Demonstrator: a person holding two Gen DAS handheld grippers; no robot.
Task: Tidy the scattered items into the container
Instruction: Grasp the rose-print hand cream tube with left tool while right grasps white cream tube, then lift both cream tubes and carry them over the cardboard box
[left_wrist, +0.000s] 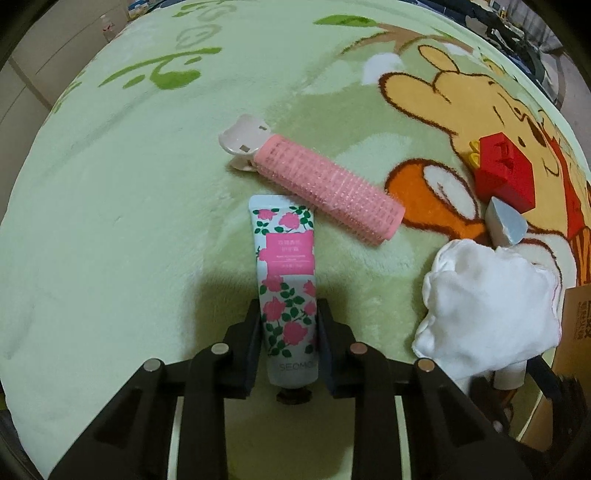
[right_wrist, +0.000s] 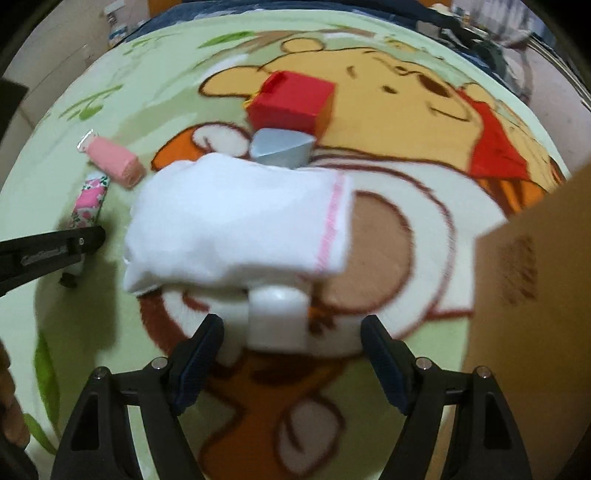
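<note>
A rose-printed hand cream tube (left_wrist: 286, 280) lies on the green blanket, cap toward me. My left gripper (left_wrist: 288, 306) is shut on its lower half, one finger pressing each side. In the right wrist view the tube (right_wrist: 90, 201) shows at the far left with the left gripper (right_wrist: 74, 240) on it. My right gripper (right_wrist: 291, 328) stands wide open around a white bottle (right_wrist: 279, 317), not touching it. A white cloth (right_wrist: 236, 221) drapes over the bottle's far end. The cardboard box (right_wrist: 535, 295) rises at the right.
A pink hair roller with a white clip (left_wrist: 325, 184) lies just beyond the tube. A red block (left_wrist: 506, 173) and a grey-blue wedge (left_wrist: 506, 221) sit beyond the white cloth (left_wrist: 491, 302). The box edge (left_wrist: 580, 321) is at far right. A hand (right_wrist: 11, 424) shows at lower left.
</note>
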